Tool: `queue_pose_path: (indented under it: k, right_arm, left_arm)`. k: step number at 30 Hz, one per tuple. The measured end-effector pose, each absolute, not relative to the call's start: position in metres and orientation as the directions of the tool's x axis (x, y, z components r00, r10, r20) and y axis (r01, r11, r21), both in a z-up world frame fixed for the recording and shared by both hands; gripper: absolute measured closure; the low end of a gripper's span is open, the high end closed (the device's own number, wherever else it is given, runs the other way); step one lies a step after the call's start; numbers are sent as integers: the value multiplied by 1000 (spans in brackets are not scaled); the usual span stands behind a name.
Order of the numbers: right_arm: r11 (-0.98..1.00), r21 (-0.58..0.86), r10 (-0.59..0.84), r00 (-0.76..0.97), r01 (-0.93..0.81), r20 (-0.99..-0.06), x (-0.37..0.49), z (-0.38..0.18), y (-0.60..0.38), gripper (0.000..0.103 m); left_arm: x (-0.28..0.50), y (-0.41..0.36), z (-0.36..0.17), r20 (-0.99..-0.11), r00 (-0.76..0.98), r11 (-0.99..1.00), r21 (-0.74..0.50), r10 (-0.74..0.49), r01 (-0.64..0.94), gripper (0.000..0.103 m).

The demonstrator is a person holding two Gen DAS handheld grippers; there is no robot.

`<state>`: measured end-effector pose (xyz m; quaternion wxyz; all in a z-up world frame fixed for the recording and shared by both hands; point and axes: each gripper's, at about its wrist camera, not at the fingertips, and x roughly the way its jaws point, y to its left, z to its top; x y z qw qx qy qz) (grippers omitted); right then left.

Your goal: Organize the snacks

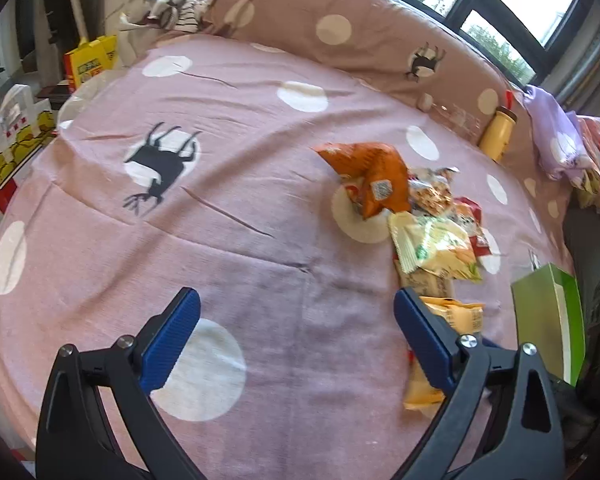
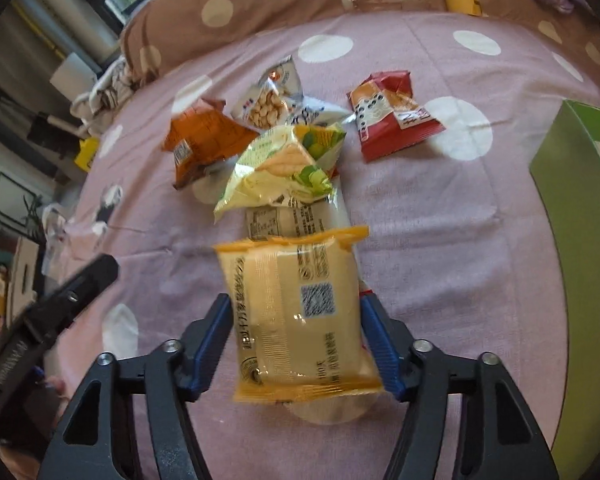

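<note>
Very little here is sharp enough for me to read. The yellow packet (image 2: 296, 320) in front of my right tongs carries a square QR code on its clear face and a column of Chinese characters down its left side, too blurred for me to make out. The orange bag (image 1: 374, 178) shows a small white code label. The pale packet (image 2: 296, 216) behind bears a printed table in tiny, illegible type.

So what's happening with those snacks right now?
Left gripper open, empty. Right gripper around yellow pack, grip unclear. Other snacks piled just ahead; green box alongside.
</note>
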<state>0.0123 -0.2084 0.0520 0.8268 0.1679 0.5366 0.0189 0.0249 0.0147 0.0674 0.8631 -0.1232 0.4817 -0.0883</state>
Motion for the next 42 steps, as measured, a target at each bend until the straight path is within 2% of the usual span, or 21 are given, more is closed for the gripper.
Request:
queue_pose_path:
  k: [1, 7, 9, 12, 16, 17, 19, 20, 23, 28, 34, 42]
  right_arm:
    - [933, 322, 224, 446, 157, -866, 10, 57, -213, 27]
    - [880, 420, 247, 542, 223, -804, 0, 70, -241, 27]
    - [862, 447, 261, 547, 239, -796, -3, 68, -245, 27]
    - [832, 501, 314, 542, 239, -780, -2, 61, -247, 34]
    - [817, 518, 349, 499, 252, -793, 0, 49, -244, 38]
    - [820, 514, 350, 489, 253, -799, 1, 46, -242, 39]
    - [820, 517, 363, 474, 246, -802, 4, 41, -240, 39]
    - [815, 525, 378, 461, 245, -803, 6, 37, -239, 43]
    - [809, 529, 391, 438, 256, -809, 8, 30, -237, 47]
    - [827, 513, 346, 510, 231, -788, 0, 51, -239, 47]
    - [830, 515, 293, 621, 212, -727, -16, 86, -256, 47]
    - [809, 525, 164, 757, 263, -633, -53, 125, -305, 47]
  left_arm:
    - [24, 12, 68, -808, 515, 950, -308, -288, 49, 8]
    - [18, -17, 64, -797, 419, 900, -392, -436, 191, 23]
    - [13, -32, 61, -801, 372, 882, -401, -469, 248, 25]
    - [4, -54, 58, -809, 330, 864, -389, -486, 320, 31]
    - [-2, -75, 49, -827, 285, 851, -370, -485, 373, 44]
    - [0, -77, 46, -831, 275, 850, -371, -484, 374, 50]
    - [1, -80, 43, -827, 257, 840, -391, -500, 375, 57]
    - [1, -81, 43, -818, 248, 829, -411, -519, 379, 62]
    - [-2, -83, 47, -806, 273, 826, -407, -526, 390, 66]
    - [-10, -89, 68, -750, 342, 806, -415, -566, 422, 72]
    - [-22, -115, 102, -681, 418, 775, -369, -601, 514, 73]
    - [-37, -169, 133, -626, 404, 691, -316, -667, 650, 74]
